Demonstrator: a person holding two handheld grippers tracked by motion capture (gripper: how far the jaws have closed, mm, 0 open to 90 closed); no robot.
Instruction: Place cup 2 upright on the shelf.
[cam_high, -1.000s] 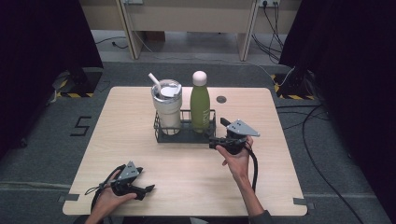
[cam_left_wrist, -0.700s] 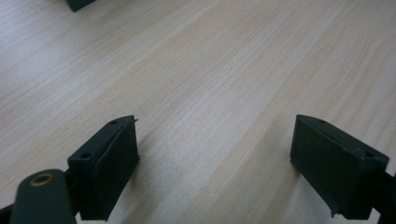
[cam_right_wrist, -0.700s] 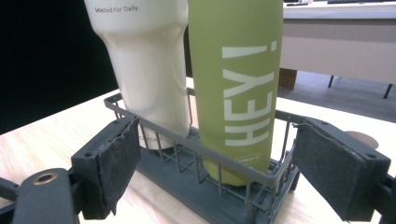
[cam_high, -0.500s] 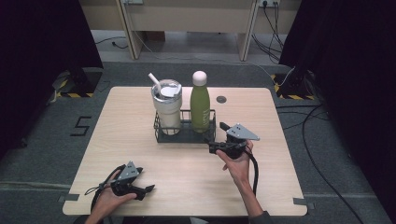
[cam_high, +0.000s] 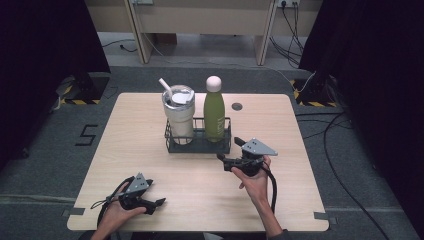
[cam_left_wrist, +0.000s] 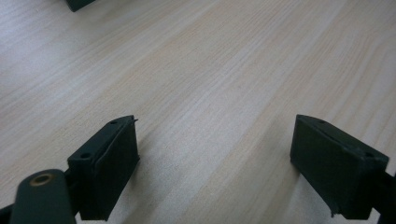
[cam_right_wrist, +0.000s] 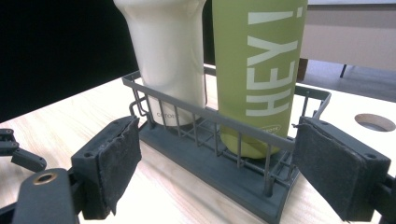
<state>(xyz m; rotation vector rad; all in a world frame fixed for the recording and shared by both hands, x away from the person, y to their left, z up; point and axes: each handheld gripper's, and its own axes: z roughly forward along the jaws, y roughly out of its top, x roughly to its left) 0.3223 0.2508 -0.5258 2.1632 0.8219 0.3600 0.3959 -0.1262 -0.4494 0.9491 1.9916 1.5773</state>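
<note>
A dark wire basket (cam_high: 200, 144) stands mid-table and holds a cream tumbler (cam_high: 178, 114) with a straw and a green bottle (cam_high: 214, 112) with a pale cap. My right gripper (cam_high: 228, 151) is open, just right of the basket's near right corner, with its jaws facing the basket. In the right gripper view the basket (cam_right_wrist: 210, 156), the tumbler (cam_right_wrist: 168, 56) and the bottle (cam_right_wrist: 257, 70), lettered "HEY!", lie close ahead between the open gripper (cam_right_wrist: 217, 154). My left gripper (cam_high: 156, 204) rests near the table's front left. It is open over bare wood (cam_left_wrist: 215, 140).
The light wooden table (cam_high: 140, 150) has a round hole (cam_high: 237, 106) behind the basket, also visible as the hole (cam_right_wrist: 376, 122) in the right gripper view. Dark curtains flank the table, and cables lie on the floor at the right.
My right gripper has drawn back a little from the basket toward the person. The left gripper has stayed put.
</note>
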